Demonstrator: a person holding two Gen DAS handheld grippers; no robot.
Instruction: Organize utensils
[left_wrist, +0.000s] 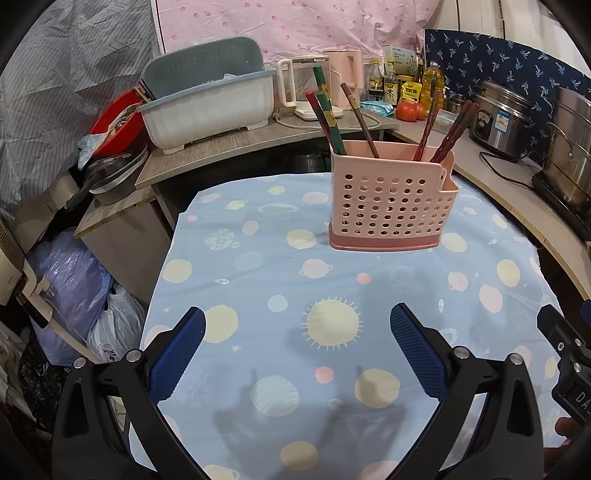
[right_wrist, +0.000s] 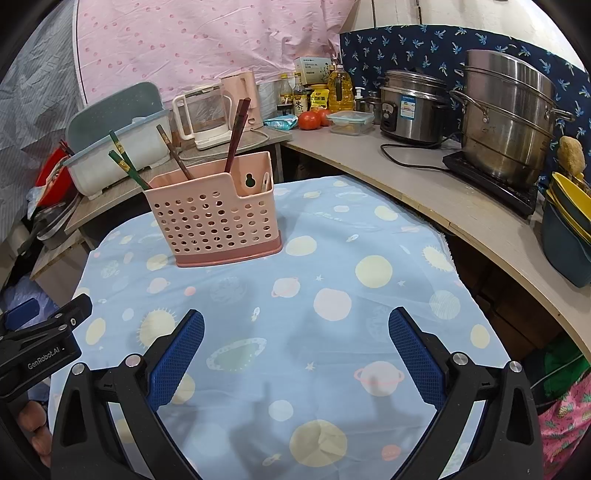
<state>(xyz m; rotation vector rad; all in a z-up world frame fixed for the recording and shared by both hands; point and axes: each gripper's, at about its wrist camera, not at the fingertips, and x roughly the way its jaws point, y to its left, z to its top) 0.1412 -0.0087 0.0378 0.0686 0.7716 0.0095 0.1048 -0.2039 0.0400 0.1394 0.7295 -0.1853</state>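
Pink perforated caddy (left_wrist: 391, 199), chopsticks (left_wrist: 328, 114) upright

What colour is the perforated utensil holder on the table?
Pink, with a darker pink base; the utensil holder shows best in the left wrist view.

Black plastic tongs (left_wrist: 297, 326) with blue textured pads (left_wrist: 415, 349), silver screws (right_wrist: 459, 357), white "GenRobot.AI" lettering (right_wrist: 43, 358).
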